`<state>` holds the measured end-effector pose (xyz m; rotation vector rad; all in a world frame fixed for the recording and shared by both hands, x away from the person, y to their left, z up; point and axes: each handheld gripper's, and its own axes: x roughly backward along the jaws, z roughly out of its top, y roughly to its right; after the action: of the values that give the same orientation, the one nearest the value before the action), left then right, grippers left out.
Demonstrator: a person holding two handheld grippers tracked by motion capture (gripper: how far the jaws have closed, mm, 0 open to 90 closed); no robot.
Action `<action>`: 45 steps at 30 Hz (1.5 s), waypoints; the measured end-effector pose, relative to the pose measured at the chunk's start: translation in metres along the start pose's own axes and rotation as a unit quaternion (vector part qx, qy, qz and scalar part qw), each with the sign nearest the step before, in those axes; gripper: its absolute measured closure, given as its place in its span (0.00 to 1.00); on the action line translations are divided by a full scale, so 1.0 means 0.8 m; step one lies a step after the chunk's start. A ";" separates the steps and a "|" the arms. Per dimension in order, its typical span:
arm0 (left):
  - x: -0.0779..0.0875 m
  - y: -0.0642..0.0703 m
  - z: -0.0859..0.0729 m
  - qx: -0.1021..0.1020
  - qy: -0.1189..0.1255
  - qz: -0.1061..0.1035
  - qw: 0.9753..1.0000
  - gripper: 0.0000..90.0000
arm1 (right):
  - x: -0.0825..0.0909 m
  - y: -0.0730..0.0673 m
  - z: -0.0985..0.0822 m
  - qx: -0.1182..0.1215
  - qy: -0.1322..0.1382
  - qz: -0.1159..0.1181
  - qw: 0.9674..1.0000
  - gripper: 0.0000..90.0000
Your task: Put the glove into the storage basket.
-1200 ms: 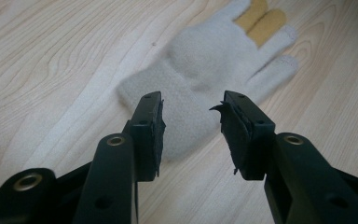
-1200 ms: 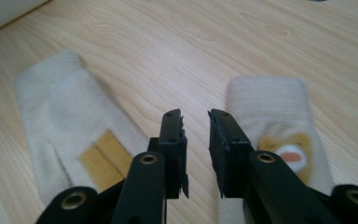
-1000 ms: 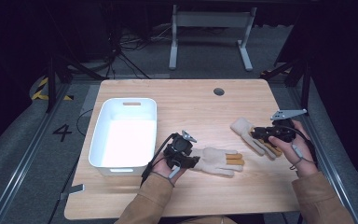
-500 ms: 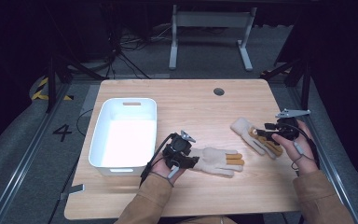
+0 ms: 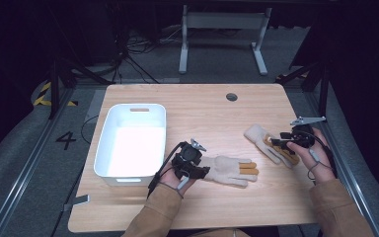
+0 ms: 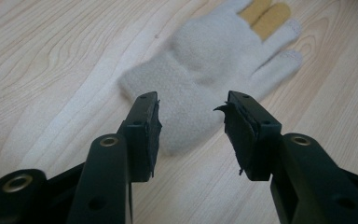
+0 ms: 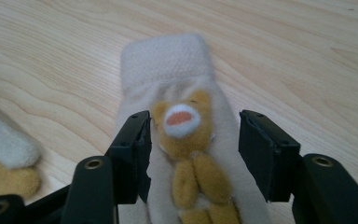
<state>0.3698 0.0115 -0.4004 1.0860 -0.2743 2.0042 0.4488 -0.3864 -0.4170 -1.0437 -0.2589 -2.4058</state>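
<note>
Two cream knitted gloves lie on the wooden table. One glove [image 5: 229,170] lies flat near the front middle, two of its fingers tan; my left gripper [image 5: 197,171] is open at its cuff [image 6: 186,114], jaws on either side of the cuff edge. The other glove [image 5: 266,140] lies at the right, with a tan bear patch [image 7: 186,140] on its back. My right gripper [image 5: 276,144] is open over that glove, its jaws straddling the bear patch, cuff pointing away.
A white plastic bin [image 5: 131,145], with nothing in it, stands at the table's left, just beside my left hand. A round cable hole [image 5: 231,97] sits at the back. Bare wood lies between and behind the gloves. The table's right edge runs close to my right hand.
My right gripper has drawn slightly back toward the right along the bear glove. The left gripper and its glove have stayed put.
</note>
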 end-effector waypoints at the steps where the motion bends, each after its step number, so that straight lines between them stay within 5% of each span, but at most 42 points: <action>1: 0.000 0.000 0.000 -0.001 0.000 0.001 1.000 0.61 | -0.002 0.000 0.000 0.000 -0.003 0.002 1.000 0.50; 21: 0.002 -0.002 -0.006 0.005 -0.003 0.000 1.000 0.61 | -0.039 -0.002 -0.006 0.018 -0.043 0.006 0.999 0.64; 26: 0.002 -0.002 -0.006 0.004 -0.003 0.000 1.000 0.61 | -0.038 -0.004 -0.005 0.026 -0.043 0.003 0.999 0.71; 33: 0.002 -0.002 -0.006 0.006 -0.001 -0.002 1.000 0.61 | -0.035 -0.001 -0.006 0.007 -0.037 0.011 0.999 0.76; 45: 0.004 -0.002 -0.005 0.008 0.001 -0.003 1.000 0.61 | -0.008 -0.001 0.003 0.028 -0.019 0.010 0.999 0.77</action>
<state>0.3678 0.0165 -0.4008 1.0927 -0.2542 2.0046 0.4535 -0.3825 -0.4194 -1.0624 -0.3253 -2.3502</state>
